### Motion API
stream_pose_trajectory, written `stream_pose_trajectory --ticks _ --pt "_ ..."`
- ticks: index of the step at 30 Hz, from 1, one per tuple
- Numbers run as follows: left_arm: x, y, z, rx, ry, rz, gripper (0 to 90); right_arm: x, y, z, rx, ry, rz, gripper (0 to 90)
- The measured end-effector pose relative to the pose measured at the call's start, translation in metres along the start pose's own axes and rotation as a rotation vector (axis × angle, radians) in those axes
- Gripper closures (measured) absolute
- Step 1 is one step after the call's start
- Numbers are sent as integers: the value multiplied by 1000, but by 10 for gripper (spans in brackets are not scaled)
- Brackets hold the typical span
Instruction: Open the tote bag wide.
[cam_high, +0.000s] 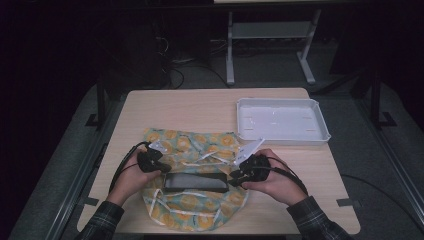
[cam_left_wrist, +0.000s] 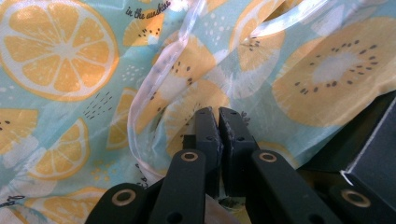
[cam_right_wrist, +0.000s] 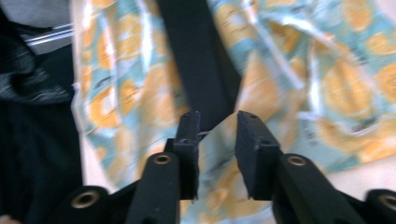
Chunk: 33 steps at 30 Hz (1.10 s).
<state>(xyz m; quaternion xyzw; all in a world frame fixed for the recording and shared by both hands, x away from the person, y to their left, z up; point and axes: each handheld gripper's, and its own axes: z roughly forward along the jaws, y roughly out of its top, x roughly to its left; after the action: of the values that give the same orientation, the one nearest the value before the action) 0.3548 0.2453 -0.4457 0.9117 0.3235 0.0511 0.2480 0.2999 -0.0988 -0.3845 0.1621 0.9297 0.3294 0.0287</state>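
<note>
Dim room, light wood table (cam_high: 210, 107) w/ a white tray (cam_high: 281, 120) at its far right, nothing seen in it. A citrus-print bag (cam_high: 192, 142) is spread flat at the near-centre, and a black box (cam_high: 196, 182) lies on it, or partly in its mouth; which cannot be told. The left gripper (cam_high: 161, 166) is held at the box's left end; in the left gripper view its jaws are pressed together on a fold of bag (cam_left_wrist: 299, 79) fabric beside a clear ribbon (cam_left_wrist: 154, 88). The right gripper (cam_high: 235, 176) is held at the box's right end; in the right gripper view, blurred, its jaws stand parted w/ bag (cam_right_wrist: 280, 70) fabric between them, not yet clamped. Judged approx. mid-task: the bag is gripped on one side only, and the box is not yet covered; the second grip and the pulling-over are left.
</note>
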Motion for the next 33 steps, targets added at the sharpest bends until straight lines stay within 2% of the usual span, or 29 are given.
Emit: stream_pose_trajectory --ticks 5,8,12,17,19,23,27,28,33 --pt "0 0 0 6 1 5 869 -11 12 10 -7 -52 21 629" --pt "0 0 0 5 1 4 869 -18 16 18 5 -61 31 731" --pt "0 -1 0 -9 0 -7 871 -29 14 26 20 -108 48 874" --pt "1 -1 1 -17 -5 -19 890 -45 2 34 57 -146 96 894" --pt "1 -2 1 -27 -5 -25 897 -48 -3 39 76 -147 117 894" --pt "2 -2 0 -26 -8 -22 900 -51 -10 49 137 -136 124 895" --pt "2 -3 0 -30 -7 -23 900 -48 -15 57 189 -109 106 895" --pt "3 -3 0 -19 -8 -12 900 -47 -16 59 202 -101 101 895" --pt "5 -3 0 -25 -21 -37 891 -43 -15 63 231 -109 82 895"
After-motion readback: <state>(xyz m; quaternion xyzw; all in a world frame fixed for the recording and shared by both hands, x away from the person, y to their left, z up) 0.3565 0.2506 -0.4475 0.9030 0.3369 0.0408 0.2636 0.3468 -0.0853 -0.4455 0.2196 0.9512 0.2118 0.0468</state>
